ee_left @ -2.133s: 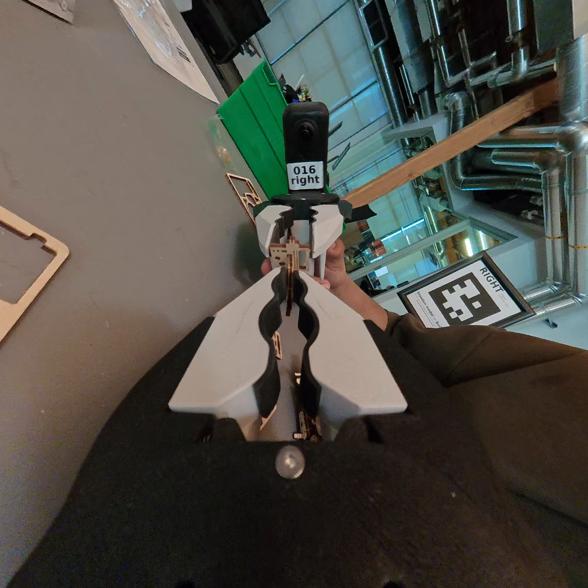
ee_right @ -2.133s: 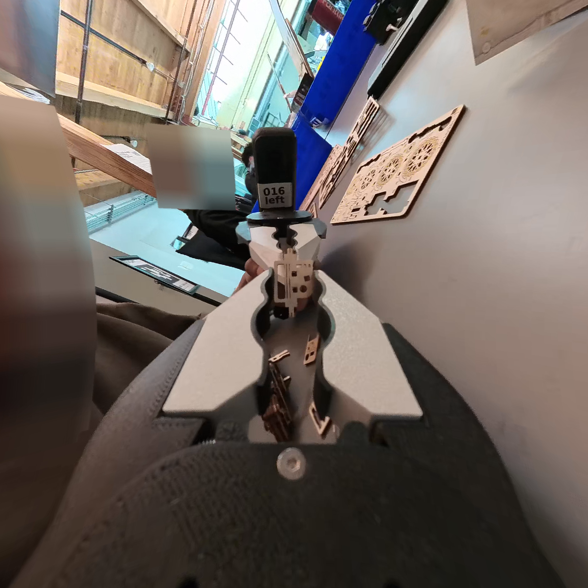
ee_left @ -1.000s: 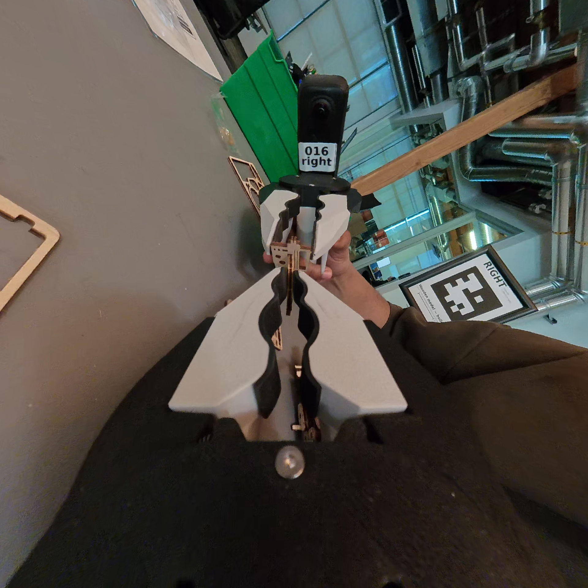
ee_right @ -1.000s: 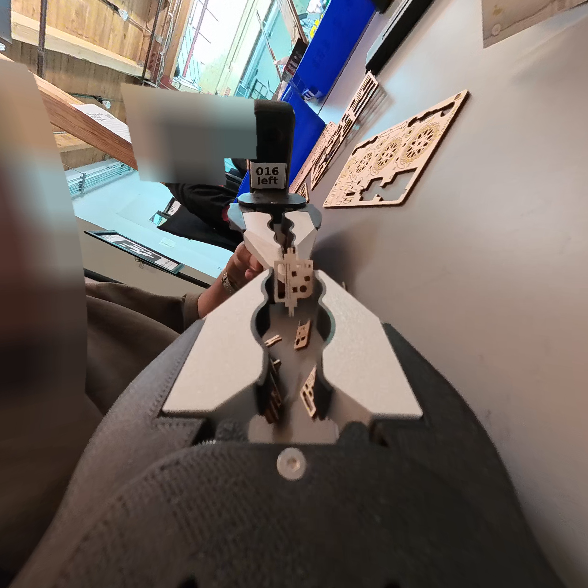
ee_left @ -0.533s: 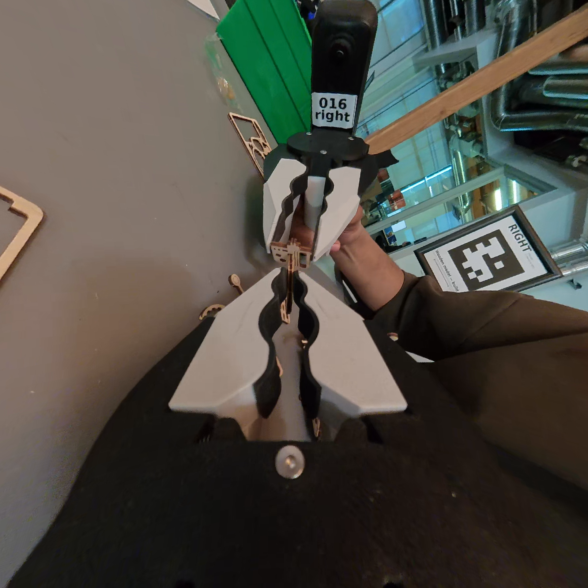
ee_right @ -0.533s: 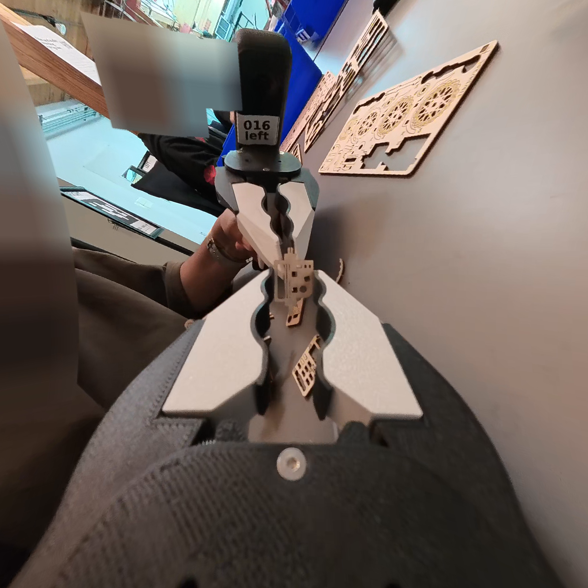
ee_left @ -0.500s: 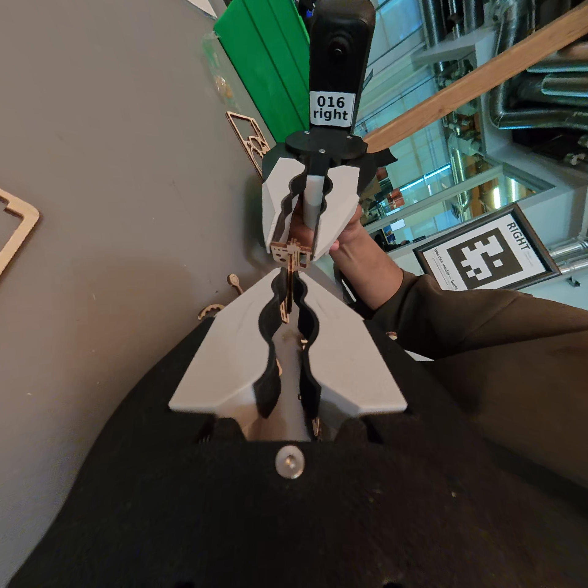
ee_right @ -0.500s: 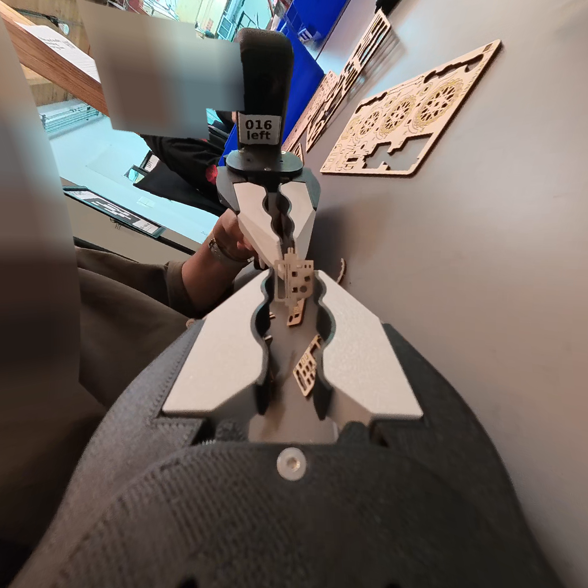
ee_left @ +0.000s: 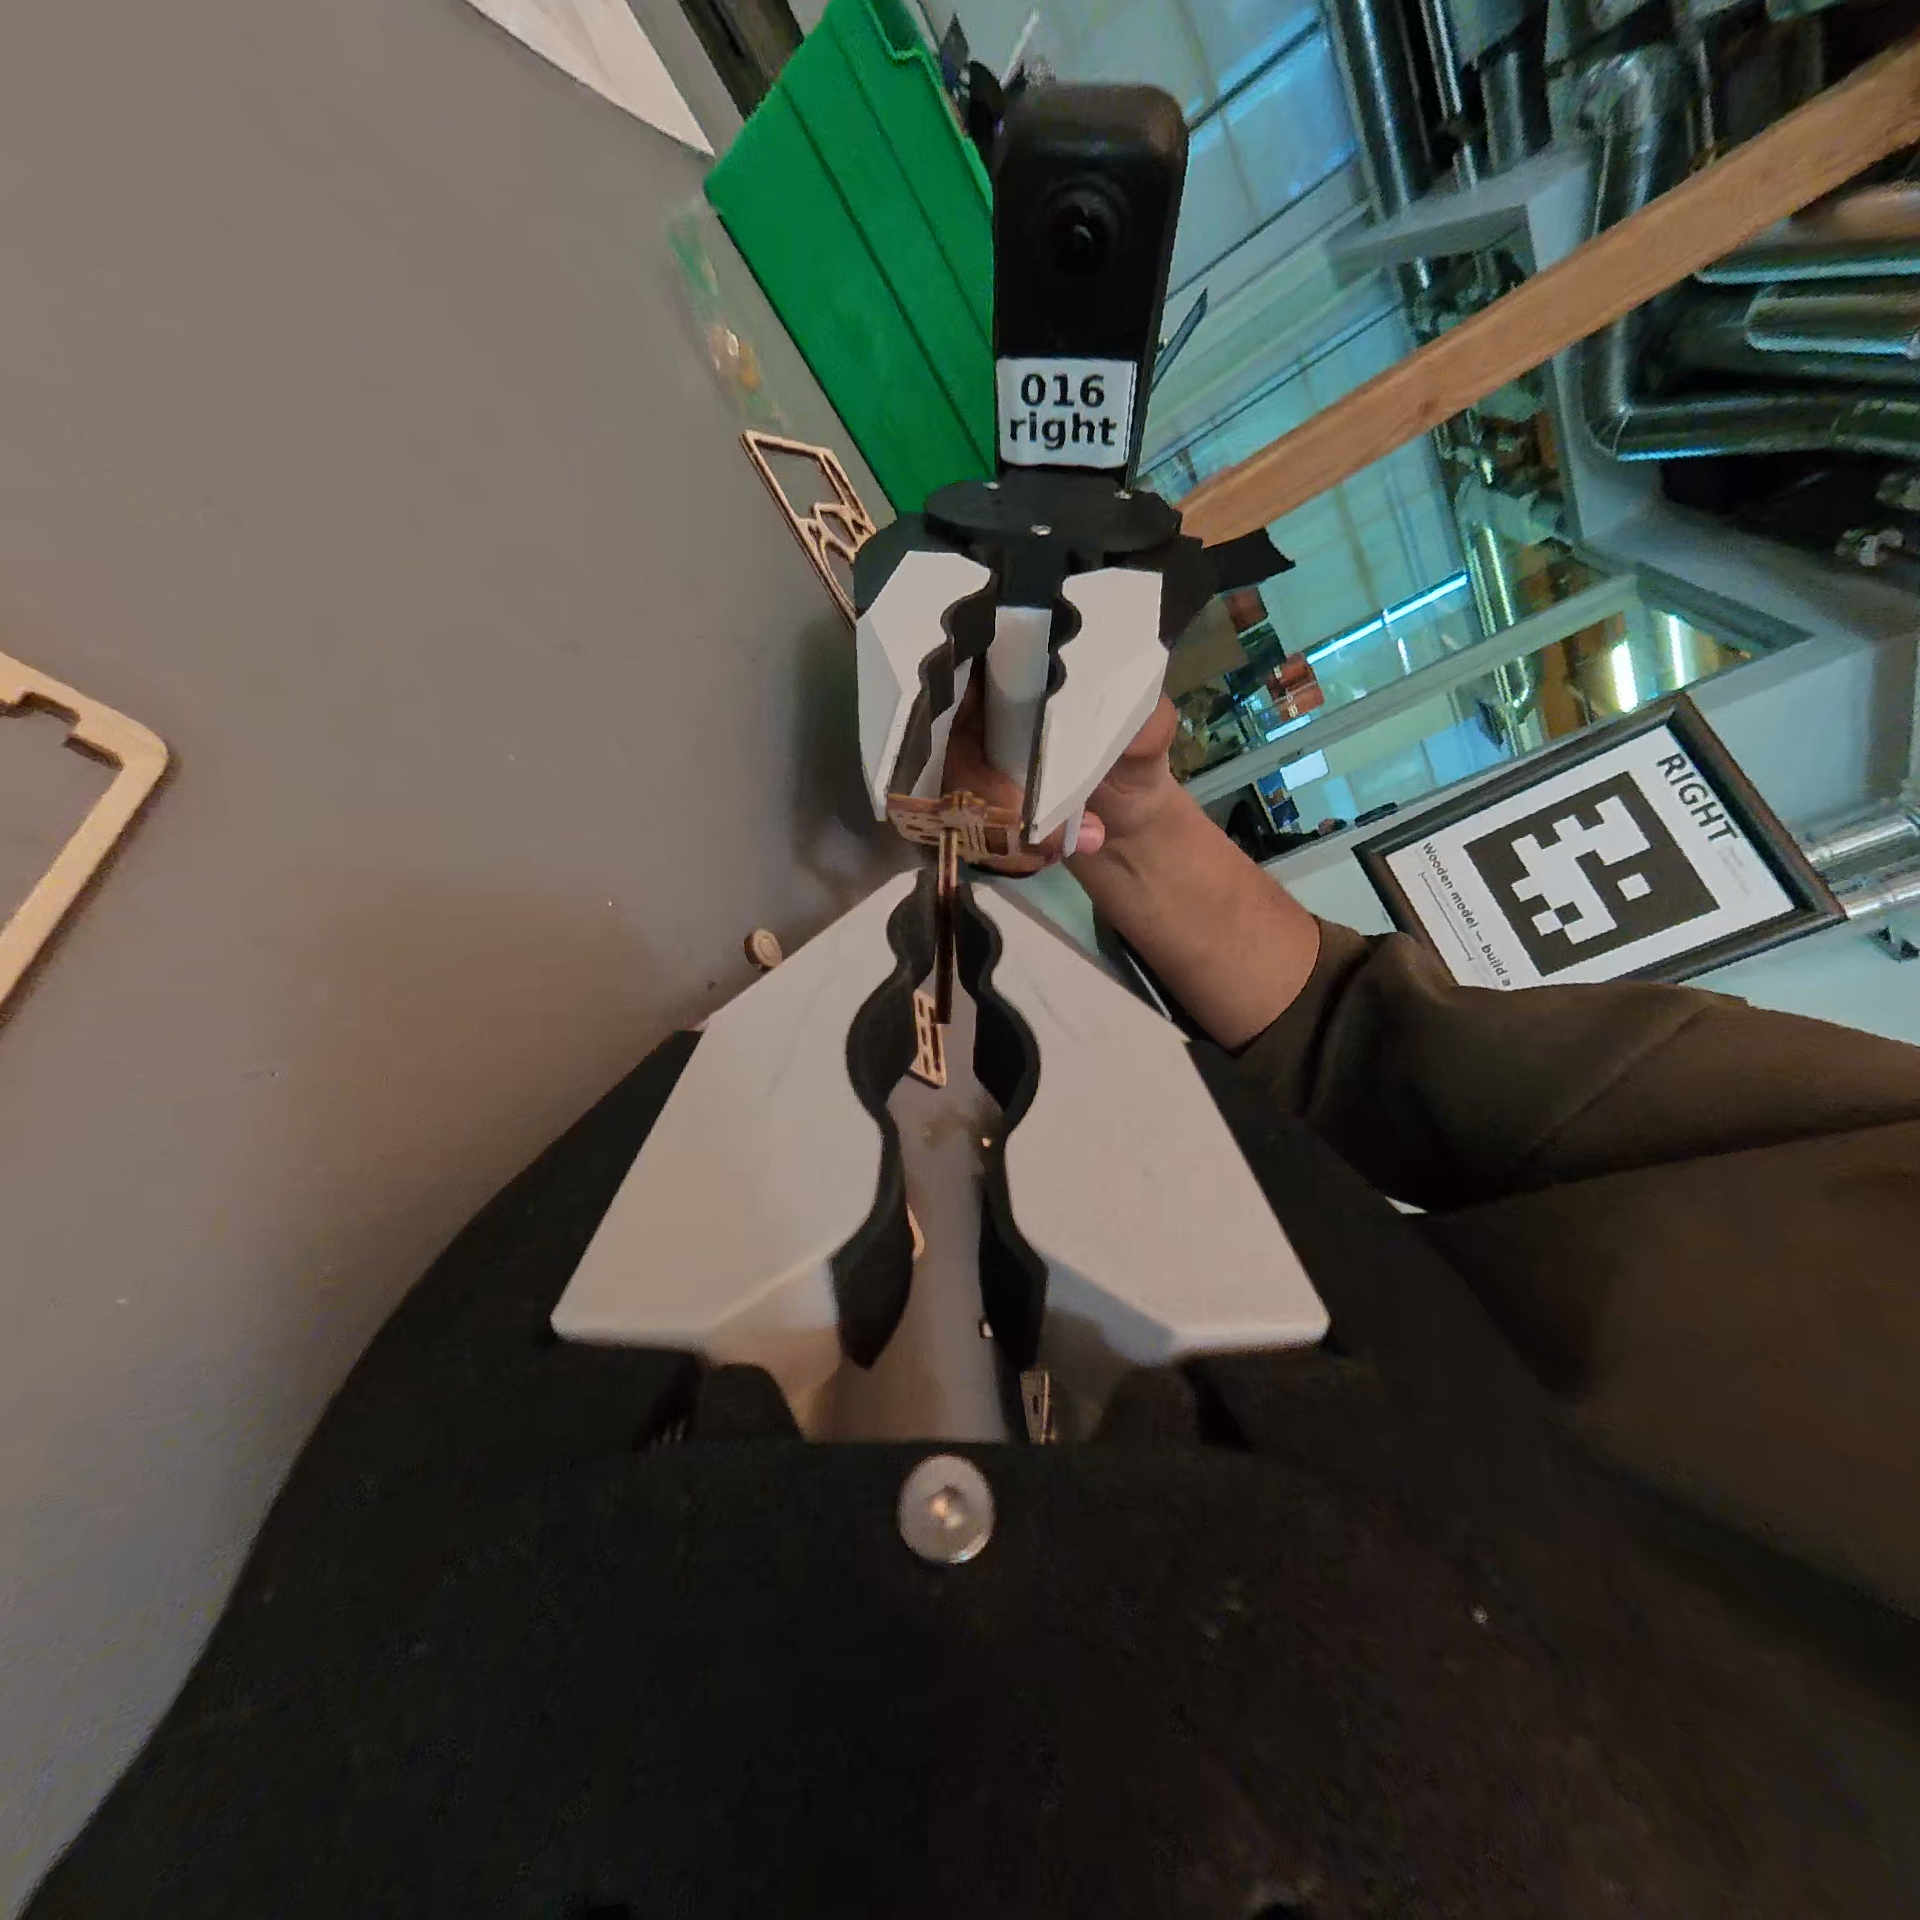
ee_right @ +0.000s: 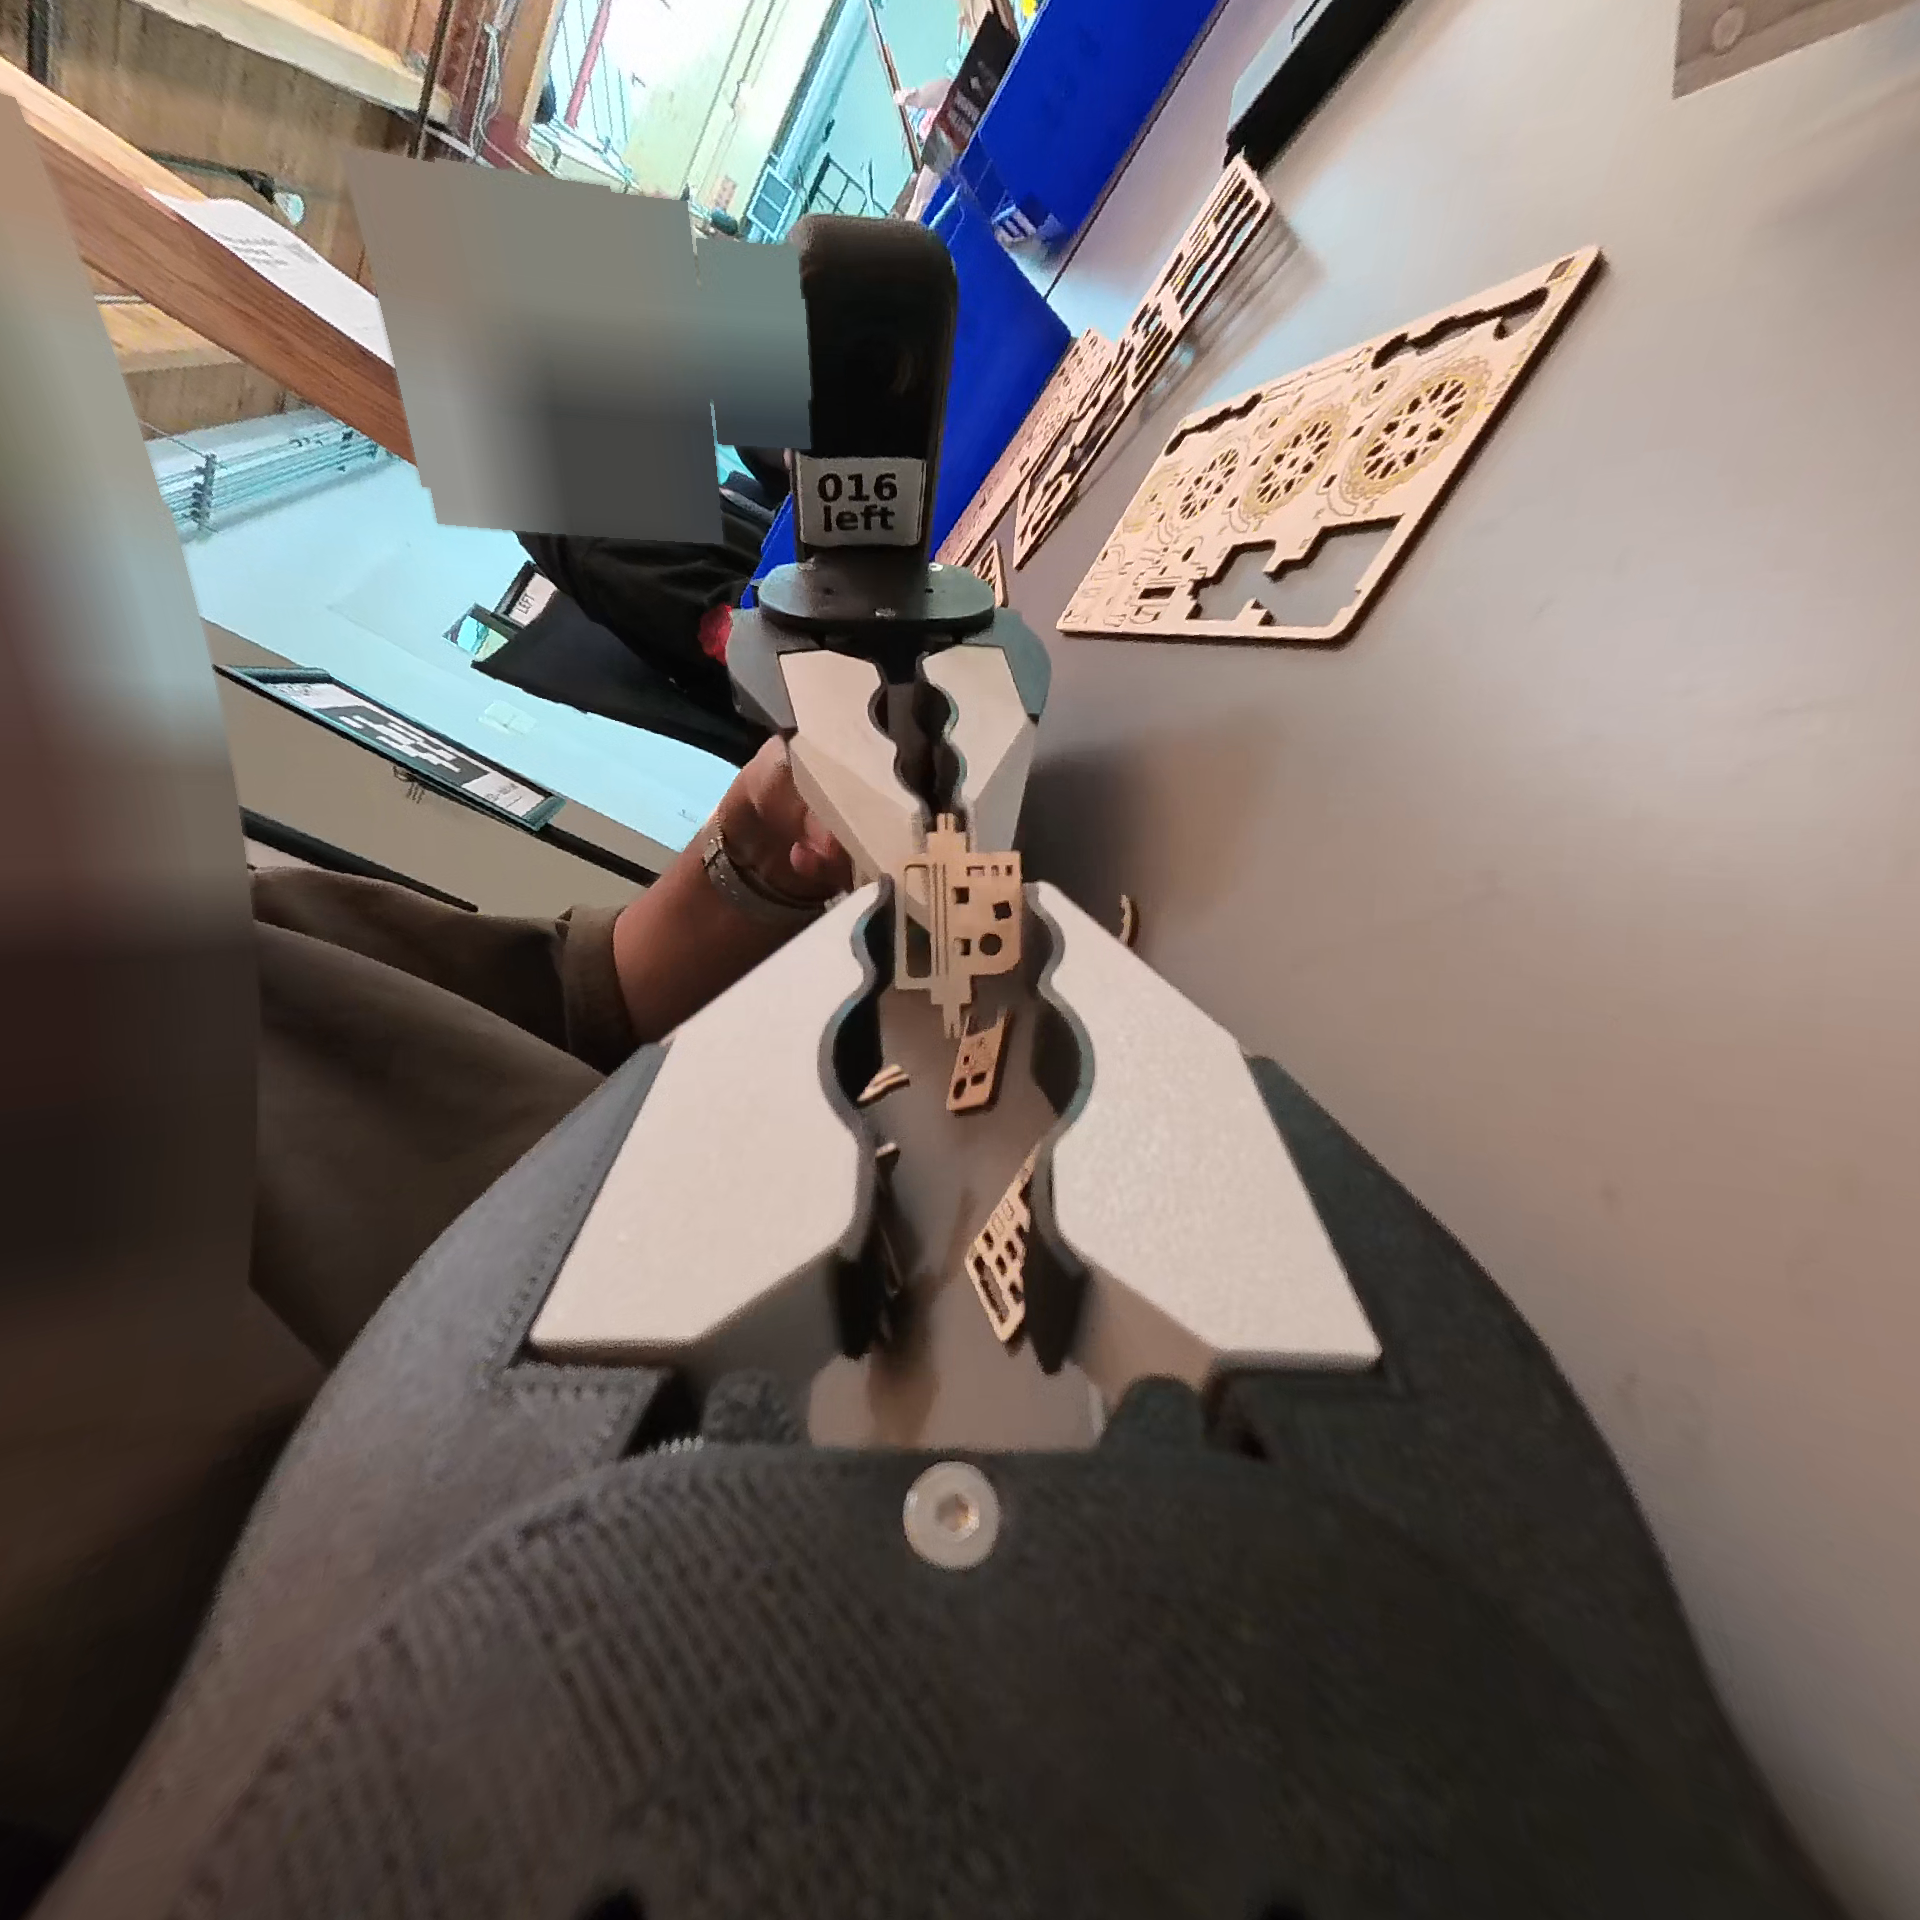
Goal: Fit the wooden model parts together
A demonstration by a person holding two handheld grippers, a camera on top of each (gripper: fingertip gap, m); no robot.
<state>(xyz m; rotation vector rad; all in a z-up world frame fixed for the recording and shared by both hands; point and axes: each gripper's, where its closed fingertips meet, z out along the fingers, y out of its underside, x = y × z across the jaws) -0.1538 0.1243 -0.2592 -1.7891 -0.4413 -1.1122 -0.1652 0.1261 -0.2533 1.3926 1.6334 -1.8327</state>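
Both grippers face each other tip to tip above the grey table (ee_left: 364,520). My left gripper (ee_left: 948,883) is shut on a thin wooden strip (ee_left: 945,956), seen edge-on. My right gripper (ee_right: 956,899) is shut on a small flat wooden plate (ee_right: 987,914) with cut-out holes, held by its edges. The strip (ee_right: 948,862) crosses the plate at its middle and appears to sit in a slot there. The left wrist view shows the right gripper (ee_left: 971,821) with the plate (ee_left: 992,836) across its tips. The right wrist view shows the left gripper (ee_right: 940,821).
Laser-cut wooden sheets (ee_right: 1330,457) lie on the table, and more (ee_right: 1143,343) lie by a blue bin (ee_right: 997,270). An emptied sheet frame (ee_left: 73,790), a green crate (ee_left: 862,260) and a framed sign (ee_left: 1590,862) are around. Small loose parts (ee_right: 977,1070) lie below the grippers. My left and right fingertips are right by each other.
Both grippers kept their hold and stayed tip to tip. Each looms larger and higher in the other's view. The table parts below have shifted in view as the pair moved.
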